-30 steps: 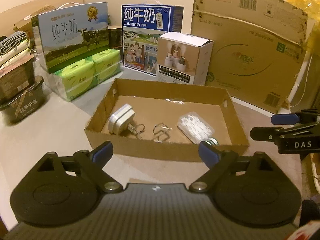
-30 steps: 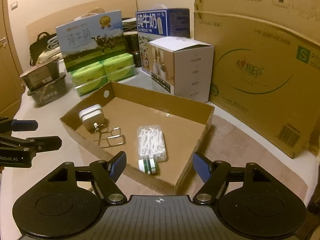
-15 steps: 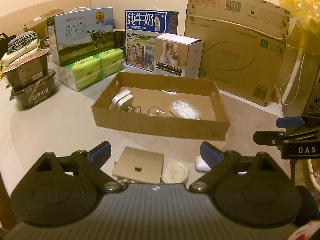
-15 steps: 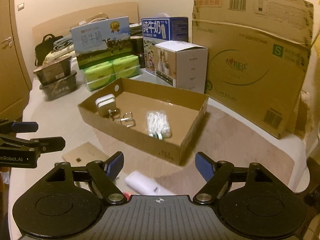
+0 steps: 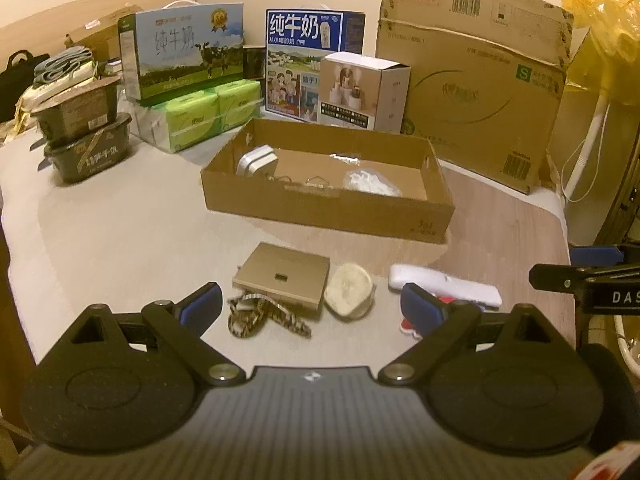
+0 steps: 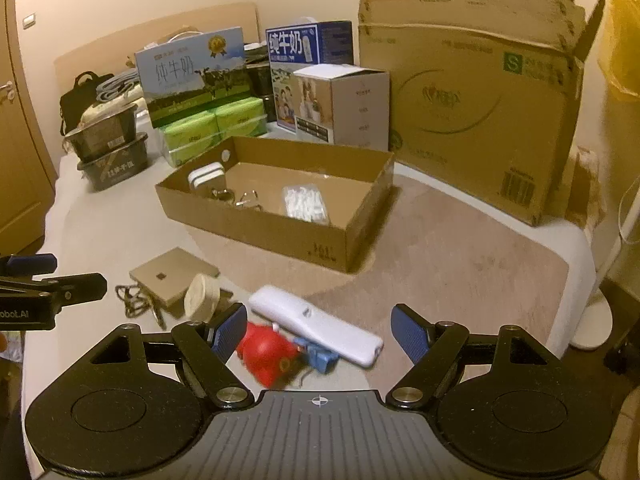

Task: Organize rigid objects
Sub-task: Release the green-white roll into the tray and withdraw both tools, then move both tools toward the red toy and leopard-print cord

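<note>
Step in hand: judged from the layout, this is the gap between placements. Both grippers hang back from the cardboard tray (image 5: 328, 210), over the loose things waiting in front of it.

Left gripper (image 5: 311, 304): jaws spread wide, nothing between the blue pads, nothing held.

Right gripper (image 6: 318, 330): its jaws have just been opening; now they stand well apart and grip nothing, though the red toy (image 6: 266, 352) and the white remote (image 6: 316, 324) lie on the table in the gap between the fingers.

Already in the tray: a white charger plug (image 5: 256, 160) at the tray's 9 o'clock end, wire clips (image 5: 316, 182) near its middle, and a bag of floss picks (image 5: 370, 182) toward 3 o'clock.

Still loose, left wrist view: a flat gold box (image 5: 282, 276) at 6 o'clock from the tray, a patterned cord (image 5: 260, 318) touching the box's near edge, and a pale round lidded tub (image 5: 349, 290) just beside the box at its 3 o'clock. The remote lies at 3 o'clock from the tub.

Small blue piece (image 6: 320, 358): sits against the red toy, under the remote's near end; what it is cannot be told.

Next move, as a judgement: the right gripper is best placed for the remote or the red toy. It would need to come down over one of them, close across the narrow width, then carry it to the tray's free floor around 3 o'clock.

Caution: the remote overlaps the toy and the blue piece, so lifting either may drag its neighbour.
</note>
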